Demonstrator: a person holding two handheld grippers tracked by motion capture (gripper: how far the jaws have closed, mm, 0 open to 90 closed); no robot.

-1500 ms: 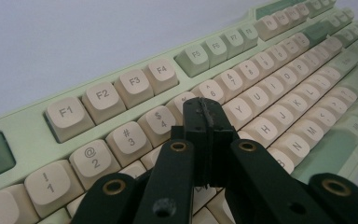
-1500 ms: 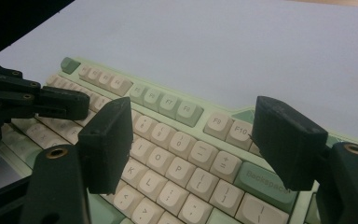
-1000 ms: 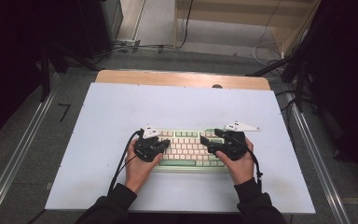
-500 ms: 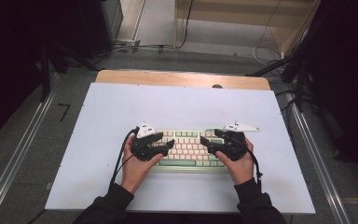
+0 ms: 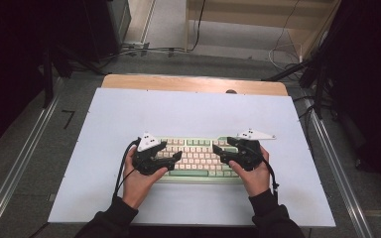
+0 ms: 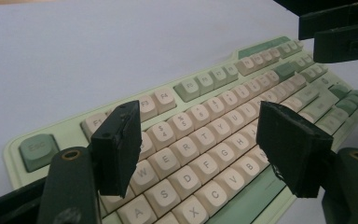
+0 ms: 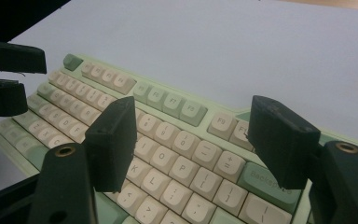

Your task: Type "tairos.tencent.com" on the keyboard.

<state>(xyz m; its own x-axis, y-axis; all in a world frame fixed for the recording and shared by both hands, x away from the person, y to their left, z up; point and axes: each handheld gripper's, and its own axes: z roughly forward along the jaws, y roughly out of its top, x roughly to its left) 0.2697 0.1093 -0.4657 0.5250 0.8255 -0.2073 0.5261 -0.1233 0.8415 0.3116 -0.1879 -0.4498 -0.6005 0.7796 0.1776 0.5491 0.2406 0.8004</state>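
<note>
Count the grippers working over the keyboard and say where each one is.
2: the left gripper over the keyboard's left end, the right gripper over its right end.

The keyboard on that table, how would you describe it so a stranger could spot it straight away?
Look at the pale blue table top and go to its near edge, where two hands reach in. Between them lies the keyboard, a flat board with a mint-green case. Its cream keys with green ones at the edges set it apart from the left claw and right claw, both black, hovering over its ends.
</note>
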